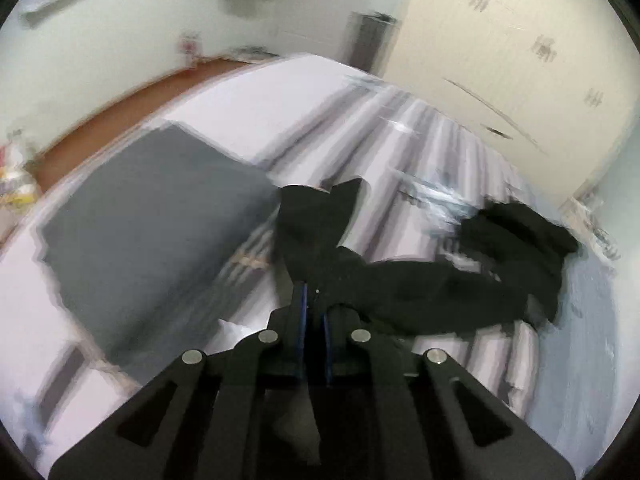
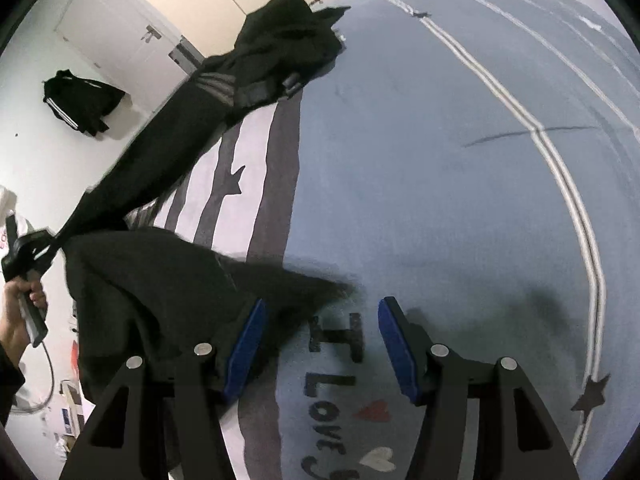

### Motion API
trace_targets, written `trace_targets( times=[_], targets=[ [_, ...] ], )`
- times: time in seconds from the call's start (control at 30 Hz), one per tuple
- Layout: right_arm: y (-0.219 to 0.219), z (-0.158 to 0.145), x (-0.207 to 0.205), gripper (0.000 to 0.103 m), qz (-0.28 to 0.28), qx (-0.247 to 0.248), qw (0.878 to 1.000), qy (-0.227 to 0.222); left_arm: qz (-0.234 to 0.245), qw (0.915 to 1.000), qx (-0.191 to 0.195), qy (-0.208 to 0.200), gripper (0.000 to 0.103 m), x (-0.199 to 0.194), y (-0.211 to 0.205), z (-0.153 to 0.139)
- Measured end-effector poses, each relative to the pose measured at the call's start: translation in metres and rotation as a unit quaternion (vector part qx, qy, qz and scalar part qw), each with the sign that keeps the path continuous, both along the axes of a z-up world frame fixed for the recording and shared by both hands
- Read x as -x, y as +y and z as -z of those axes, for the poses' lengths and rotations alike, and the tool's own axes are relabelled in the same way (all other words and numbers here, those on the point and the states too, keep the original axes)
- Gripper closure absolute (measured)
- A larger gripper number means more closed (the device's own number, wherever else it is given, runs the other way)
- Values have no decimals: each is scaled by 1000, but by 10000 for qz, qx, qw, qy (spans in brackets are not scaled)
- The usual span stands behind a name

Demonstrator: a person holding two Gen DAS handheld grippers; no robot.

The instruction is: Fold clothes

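**Black garment stretched between bed and left gripper**

Blue-padded fingers [image 2: 245,344] of the right gripper [image 2: 320,344] stand spread apart nearest the lens, with nothing pinched between them; a loose dark flap of the black garment [image 2: 168,160] lies over the outer side of the left-hand finger and reaches toward the gap. Beneath them is the blue bedspread [image 2: 440,140], printed with dark lettering, small hearts, a star and paired white lines.

From the left wrist view, the left gripper [image 1: 315,300] has its fingers pressed nearly together, pinching a fold of the garment, which bunches upward just beyond the tips and trails off to the right across the bed.

Seen from the right wrist, the garment's long axis runs diagonally: from the left gripper, held by a hand [image 2: 20,312] at the lower left edge, up and rightward to a crumpled heap at the far edge of the bed. This stretch looks pulled taut and lifted off the covers, with a band of grey stripes showing partway along it. A second portion hangs down slack from the pinch point toward the right gripper.

A striped grey-and-white sheet [image 1: 380,152] lies under the garment, beside the blue cover. A flat grey panel [image 1: 152,232] sits on the bed to the left. Another dark garment [image 2: 80,104] with white stripes lies on the pale floor [image 2: 48,168], well apart from the bed. A cream wardrobe [image 1: 520,40] stands behind. The left view is smeared by blur.
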State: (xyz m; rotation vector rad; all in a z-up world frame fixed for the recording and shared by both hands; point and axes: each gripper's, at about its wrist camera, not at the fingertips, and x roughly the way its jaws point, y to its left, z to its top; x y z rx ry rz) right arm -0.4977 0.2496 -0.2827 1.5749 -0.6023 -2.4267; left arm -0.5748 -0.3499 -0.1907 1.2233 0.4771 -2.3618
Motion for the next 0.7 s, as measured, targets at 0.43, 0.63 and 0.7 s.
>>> trace_targets(
  times=[0.43, 0.63, 0.7],
  targets=[
    [-105, 25, 63, 48, -810, -103, 9967, 40, 1826, 9820, -465, 90, 30, 4, 87, 5],
    [-125, 41, 112, 44, -787, -230, 9965, -151, 2343, 9667, -376, -954, 30, 34, 126, 76],
    [-126, 44, 118, 42, -802, -179, 9965, -150, 2497, 9591, -256, -1306, 31, 41, 138, 98]
  ],
)
